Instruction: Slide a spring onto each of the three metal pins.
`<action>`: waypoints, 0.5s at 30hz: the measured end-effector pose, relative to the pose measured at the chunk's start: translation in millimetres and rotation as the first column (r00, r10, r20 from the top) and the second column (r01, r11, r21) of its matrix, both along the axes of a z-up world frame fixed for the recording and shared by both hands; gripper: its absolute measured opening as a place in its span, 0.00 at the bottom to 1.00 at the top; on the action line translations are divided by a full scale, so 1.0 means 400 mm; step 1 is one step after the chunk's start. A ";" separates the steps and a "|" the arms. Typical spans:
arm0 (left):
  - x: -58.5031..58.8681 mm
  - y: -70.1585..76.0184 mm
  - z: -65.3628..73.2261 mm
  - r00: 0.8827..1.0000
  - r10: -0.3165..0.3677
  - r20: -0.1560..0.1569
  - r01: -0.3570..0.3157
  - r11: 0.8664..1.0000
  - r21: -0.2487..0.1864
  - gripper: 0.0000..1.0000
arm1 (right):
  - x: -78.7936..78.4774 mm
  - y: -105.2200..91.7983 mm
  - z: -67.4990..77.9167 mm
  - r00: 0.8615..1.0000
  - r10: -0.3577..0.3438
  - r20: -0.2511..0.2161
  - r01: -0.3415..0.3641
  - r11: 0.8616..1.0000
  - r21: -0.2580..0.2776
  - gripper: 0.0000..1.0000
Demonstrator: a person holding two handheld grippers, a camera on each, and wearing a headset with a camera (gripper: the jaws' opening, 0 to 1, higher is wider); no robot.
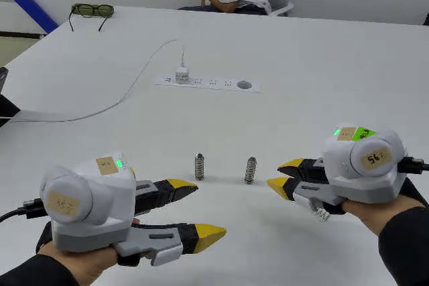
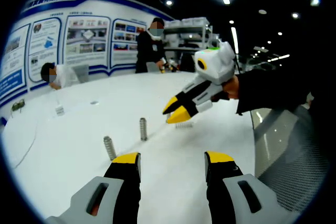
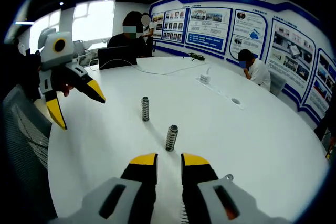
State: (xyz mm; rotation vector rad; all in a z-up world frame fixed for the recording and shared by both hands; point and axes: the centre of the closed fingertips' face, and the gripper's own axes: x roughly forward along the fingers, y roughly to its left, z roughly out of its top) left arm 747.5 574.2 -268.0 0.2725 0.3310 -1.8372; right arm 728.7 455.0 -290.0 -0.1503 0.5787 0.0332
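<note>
Both hold nothing, left gripper (image 1: 208,210) wide open, right gripper (image 1: 279,173) open a crack; best to gently pinch the loose spring (image 1: 322,214) at its 5 o'clock.

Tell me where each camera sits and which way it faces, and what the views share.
Head view: on the headset, looking forward and down over the table at two sprung pins; both hands show, holding the left gripper and right gripper.
Left gripper view: on the left gripper, facing along its own open jaws toward the right gripper.
Right gripper view: on the right gripper, facing the pins and left gripper beyond its jaws.
Shared: all three show both pins.
</note>
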 end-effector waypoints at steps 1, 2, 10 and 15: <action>-0.001 0.000 0.001 1.000 -0.001 0.001 0.001 1.000 0.000 0.50 | -0.003 0.000 0.001 1.000 -0.001 0.000 0.001 1.000 0.000 0.19; -0.001 -0.001 0.002 1.000 -0.001 0.001 0.001 1.000 -0.001 0.50 | -0.007 0.000 0.001 1.000 -0.001 0.000 0.001 1.000 -0.001 0.19; -0.003 0.002 0.003 1.000 -0.002 0.005 0.002 1.000 0.001 0.50 | -0.041 -0.016 -0.010 1.000 -0.016 -0.017 0.016 1.000 -0.012 0.19; -0.004 0.003 0.004 1.000 -0.003 0.008 0.003 1.000 0.002 0.50 | -0.063 -0.029 -0.024 0.999 -0.034 -0.030 0.034 0.999 -0.009 0.19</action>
